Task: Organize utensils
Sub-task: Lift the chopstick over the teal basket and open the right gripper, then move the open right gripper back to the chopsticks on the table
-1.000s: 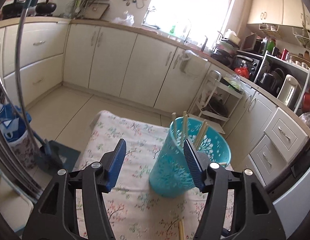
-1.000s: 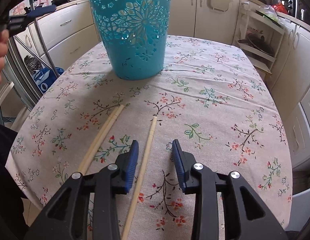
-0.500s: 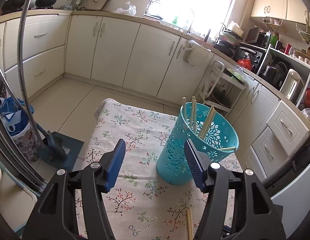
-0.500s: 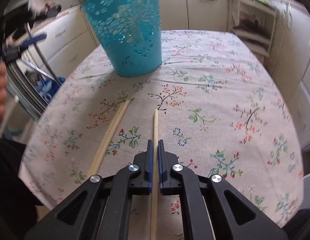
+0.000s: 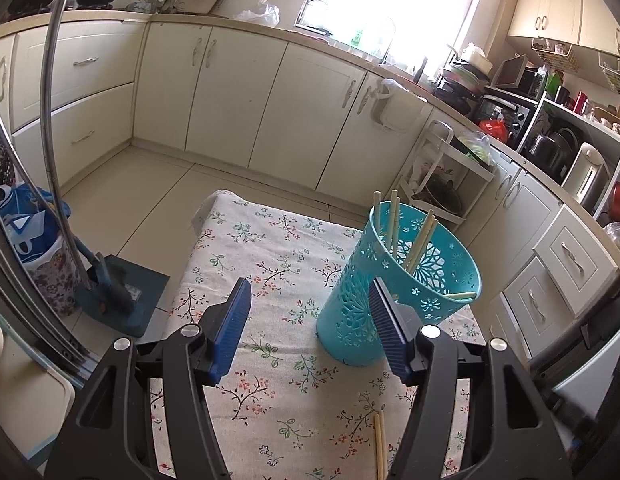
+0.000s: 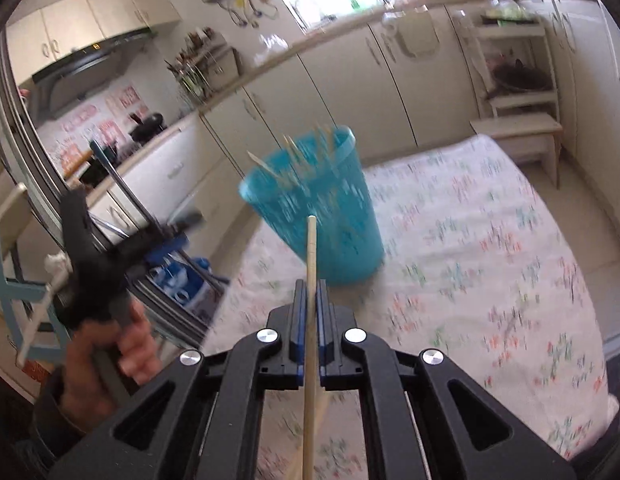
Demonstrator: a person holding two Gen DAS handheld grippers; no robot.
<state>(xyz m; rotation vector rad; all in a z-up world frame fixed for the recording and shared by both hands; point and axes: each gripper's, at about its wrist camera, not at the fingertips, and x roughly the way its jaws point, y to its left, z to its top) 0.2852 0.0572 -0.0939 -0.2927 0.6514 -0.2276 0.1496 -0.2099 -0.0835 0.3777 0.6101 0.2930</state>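
Note:
A teal perforated basket (image 5: pixel 394 292) stands upright on the floral tablecloth (image 5: pixel 277 264) with several wooden chopsticks (image 5: pixel 394 226) leaning inside it. My left gripper (image 5: pixel 310 320) hangs open above the cloth, just left of the basket, with nothing between its blue pads. A pair of chopsticks (image 5: pixel 378 444) lies on the cloth near its front. In the blurred right wrist view my right gripper (image 6: pixel 310 300) is shut on one wooden chopstick (image 6: pixel 311 248), lifted off the table and pointing toward the basket (image 6: pixel 322 216).
A person's hand (image 6: pixel 109 352) holds the left gripper's handle at the left of the right wrist view. Kitchen cabinets (image 5: pixel 229 92) ring the table. A mop and blue pad (image 5: pixel 109 292) stand on the floor to the left. A white rack (image 5: pixel 442 184) stands behind the basket.
My right gripper shut on a chopstick lying on the cloth, then rose and rolled with it toward the basket. The left gripper tipped down slightly and stayed open.

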